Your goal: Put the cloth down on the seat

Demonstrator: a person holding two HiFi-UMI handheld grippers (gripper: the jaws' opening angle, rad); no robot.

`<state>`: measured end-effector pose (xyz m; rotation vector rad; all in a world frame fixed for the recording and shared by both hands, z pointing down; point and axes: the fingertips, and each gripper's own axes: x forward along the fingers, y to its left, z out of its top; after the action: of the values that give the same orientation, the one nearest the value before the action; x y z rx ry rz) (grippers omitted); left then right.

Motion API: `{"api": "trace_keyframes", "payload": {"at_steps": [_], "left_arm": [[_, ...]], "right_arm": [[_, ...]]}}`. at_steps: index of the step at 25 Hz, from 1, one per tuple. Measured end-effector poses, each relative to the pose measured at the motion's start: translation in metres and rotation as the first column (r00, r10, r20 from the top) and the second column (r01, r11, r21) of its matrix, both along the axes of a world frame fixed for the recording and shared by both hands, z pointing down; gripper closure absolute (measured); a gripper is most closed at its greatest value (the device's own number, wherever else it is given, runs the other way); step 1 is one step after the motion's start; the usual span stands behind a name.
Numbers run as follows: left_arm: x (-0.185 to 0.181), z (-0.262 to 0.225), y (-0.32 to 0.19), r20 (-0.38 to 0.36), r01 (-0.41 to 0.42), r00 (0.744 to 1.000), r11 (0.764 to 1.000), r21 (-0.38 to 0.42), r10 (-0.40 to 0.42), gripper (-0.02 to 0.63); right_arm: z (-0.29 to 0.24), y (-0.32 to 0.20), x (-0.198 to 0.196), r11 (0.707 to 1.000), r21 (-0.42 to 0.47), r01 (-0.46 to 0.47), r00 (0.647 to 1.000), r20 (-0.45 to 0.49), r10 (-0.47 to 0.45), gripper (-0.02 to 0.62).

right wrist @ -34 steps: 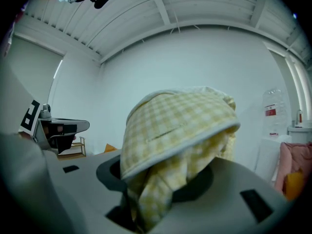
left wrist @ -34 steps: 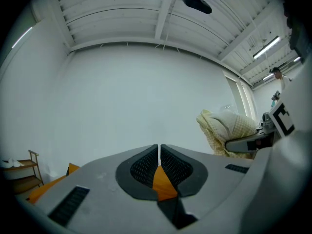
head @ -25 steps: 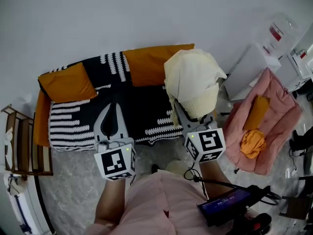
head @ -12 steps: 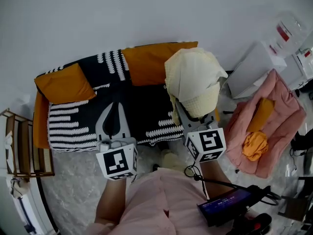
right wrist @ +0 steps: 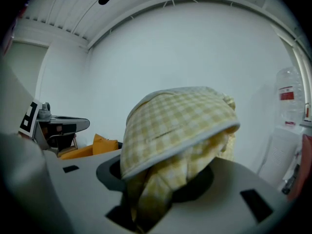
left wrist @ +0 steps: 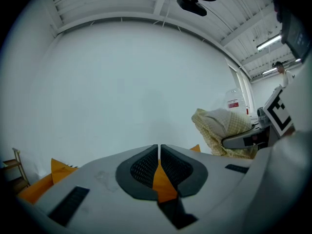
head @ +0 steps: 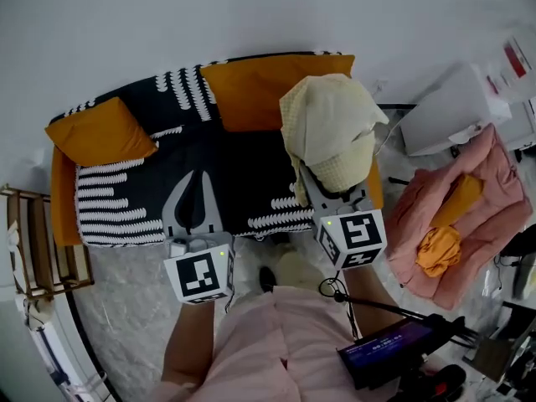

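Two grippers were held above a seat (head: 126, 216) draped in a black-and-white patterned cover (head: 239, 182).

The left gripper (head: 198, 179) was shut. Its pads were tip to tip with only a thin slit between them, and nothing was gripped; orange upholstery showed through the gap. It was held over the seat's middle front.

The right gripper (head: 322, 189) was closed on the cloth (head: 325, 122), a pale yellow checked piece. The cloth was bunched and draped over the jaws, so the tips were mostly covered. It was held up over the seat's right end, not laid down. In the head view it overlapped the back cushion (head: 247, 95) and the seat's right edge. In the left gripper view it was seen at the right, hanging off the other gripper.

Surface: the cover was spread across the seat and backrest, with white bands at the front and left and plain black in the middle. One orange cushion (head: 96, 136) was lying at the left end. Orange upholstery was exposed at the left arm.

Room:
- A plain white wall (head: 268, 15) was behind the seat.
- The floor (head: 126, 308) was grey and mottled.
- A wooden rack (head: 33, 241) was left of the seat.
- A pink padded mat (head: 494, 199) was on the floor at the right, with an orange bundle (head: 437, 249) on it.
- A white box (head: 448, 120) was beside the mat, nearer the wall.
- A ribbed ceiling with strip lights was seen in the left gripper view.
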<state>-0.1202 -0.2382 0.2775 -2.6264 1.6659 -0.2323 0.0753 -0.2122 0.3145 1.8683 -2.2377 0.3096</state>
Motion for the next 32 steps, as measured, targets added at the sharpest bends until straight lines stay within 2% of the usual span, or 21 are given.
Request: {"api": "trace_keyframes", "payload": {"at_steps": [6, 12, 19, 23, 32], "left_arm": [[0.016, 0.042, -0.035, 0.036, 0.010, 0.999, 0.996, -0.089, -0.007, 0.580], [0.017, 0.090, -0.073, 0.065, 0.035, 0.998, 0.986, -0.164, -0.025, 0.580], [0.034, 0.137, -0.093, 0.097, 0.012, 0.995, 0.969, -0.246, 0.012, 0.580], [0.042, 0.151, -0.105, 0.111, -0.008, 0.993, 0.966, -0.258, 0.037, 0.580], [0.038, 0.184, -0.125, 0.127, 0.002, 0.991, 0.956, -0.294, 0.037, 0.580]], "right_arm": [[0.055, -0.032, 0.015, 0.993, -0.115, 0.024, 1.000, 0.022, -0.022, 0.396], [0.113, -0.062, 0.030, 0.977, -0.210, 0.028, 0.999, 0.030, -0.022, 0.394], [0.174, -0.083, 0.036, 0.952, -0.303, 0.044, 0.998, 0.045, -0.032, 0.393], [0.210, -0.091, 0.036, 0.934, -0.354, 0.054, 0.998, 0.054, -0.037, 0.393], [0.275, -0.097, 0.038, 0.893, -0.446, 0.060, 0.998, 0.058, -0.038, 0.387]]}}
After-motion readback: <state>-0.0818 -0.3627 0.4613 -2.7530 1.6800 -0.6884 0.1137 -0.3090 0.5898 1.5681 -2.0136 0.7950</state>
